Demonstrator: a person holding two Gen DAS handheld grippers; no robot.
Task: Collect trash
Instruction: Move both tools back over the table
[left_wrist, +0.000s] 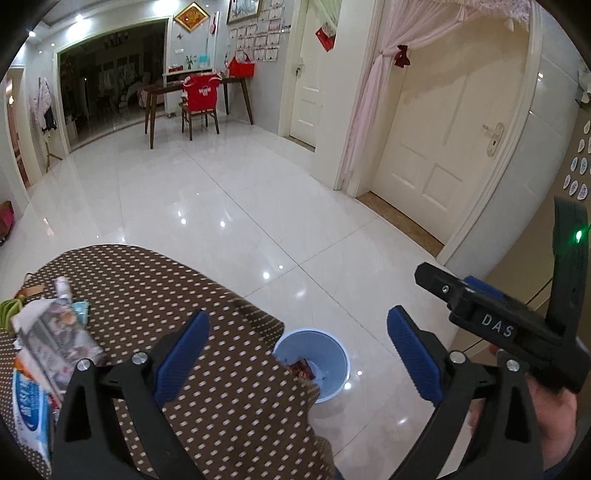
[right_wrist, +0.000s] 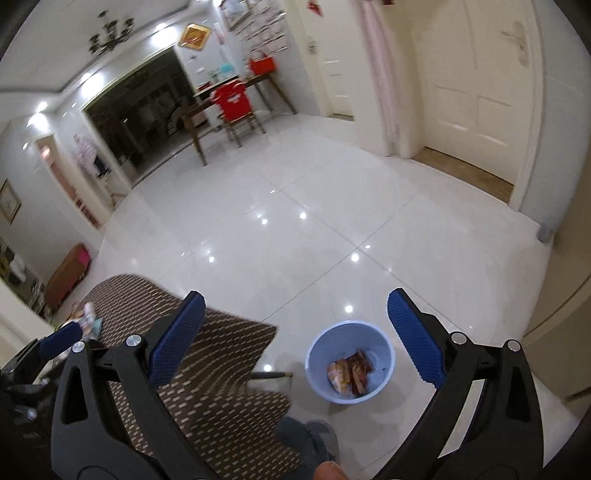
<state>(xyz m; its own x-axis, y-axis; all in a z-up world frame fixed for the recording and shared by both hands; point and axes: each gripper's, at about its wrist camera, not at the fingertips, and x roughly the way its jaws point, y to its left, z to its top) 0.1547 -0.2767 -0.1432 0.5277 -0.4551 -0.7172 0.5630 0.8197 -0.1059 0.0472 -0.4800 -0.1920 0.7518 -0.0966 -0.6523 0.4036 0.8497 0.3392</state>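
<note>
Right claw (right_wrist: 295, 332) above trash bin (right_wrist: 350, 360)

Home hall; dining table (left_wrist: 192, 90), doors (left_wrist: 436, 122).

Light: bright, from ceiling spotlights (right_wrist: 90, 75)
Glare: small spots on glossy floor tiles (left_wrist: 221, 206)
Blur: right wrist view smeared, left sharp
Edges: strong fisheye bending, black corners

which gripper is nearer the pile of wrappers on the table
Left. The left gripper hangs open just right of the wrapper pile; the right gripper is open farther right, over the blue bin.
</note>
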